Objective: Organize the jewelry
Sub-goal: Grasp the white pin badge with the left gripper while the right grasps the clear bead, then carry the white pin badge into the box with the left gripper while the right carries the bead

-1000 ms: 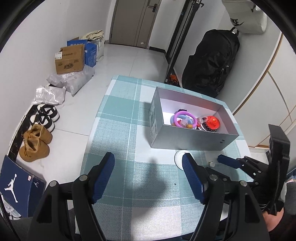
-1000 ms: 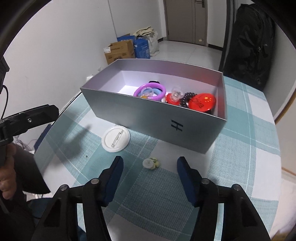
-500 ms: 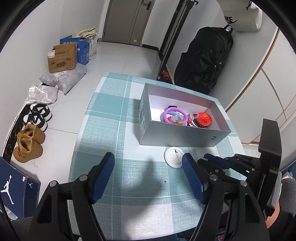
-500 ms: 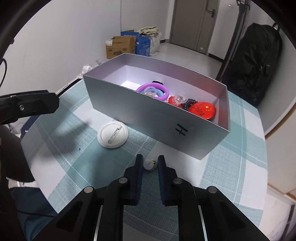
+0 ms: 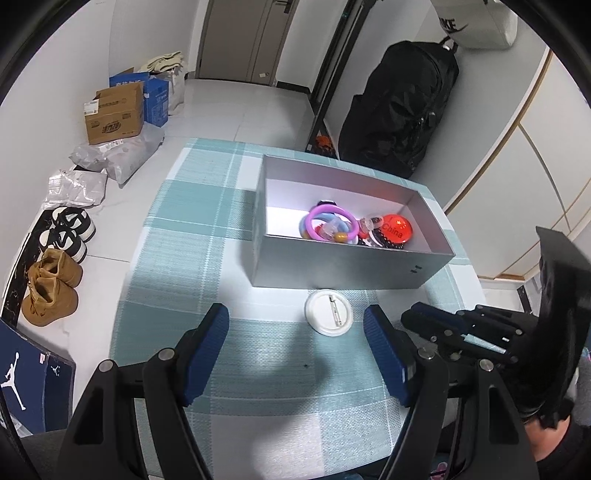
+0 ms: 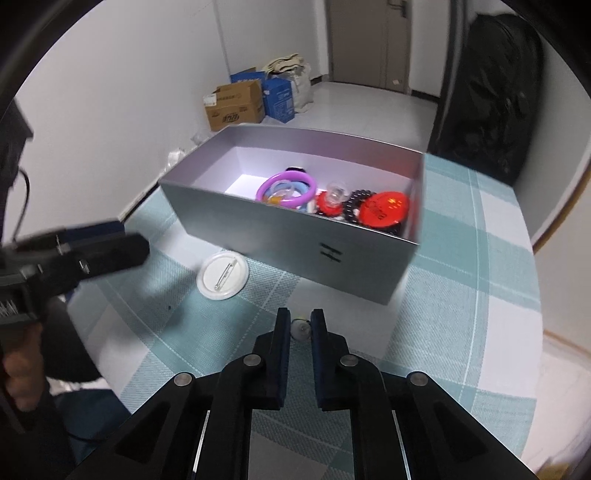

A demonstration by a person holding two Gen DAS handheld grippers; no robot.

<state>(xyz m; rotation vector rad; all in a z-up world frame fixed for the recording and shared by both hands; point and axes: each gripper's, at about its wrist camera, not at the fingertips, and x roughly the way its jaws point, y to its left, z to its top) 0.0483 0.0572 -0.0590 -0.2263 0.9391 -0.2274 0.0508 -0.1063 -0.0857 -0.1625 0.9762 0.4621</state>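
Now one grey box [image 6: 295, 236] sits on the checked tabletop [image 6: 461, 295], holding a purple bangle [image 6: 288, 186], a red badge [image 6: 384, 208] and dark beads. One white pin badge [image 6: 222, 276] lies face-down just before the box, its pin running diagonally. Right tongs [image 6: 300, 325] are closing on a small pale trinket [image 6: 298, 328] near the box's front wall; left tongs [image 5: 297, 347] hang released.

The red badge [image 5: 397, 228] reads "China"; the white bag [image 5: 476, 22] perhaps shows "NIKE".
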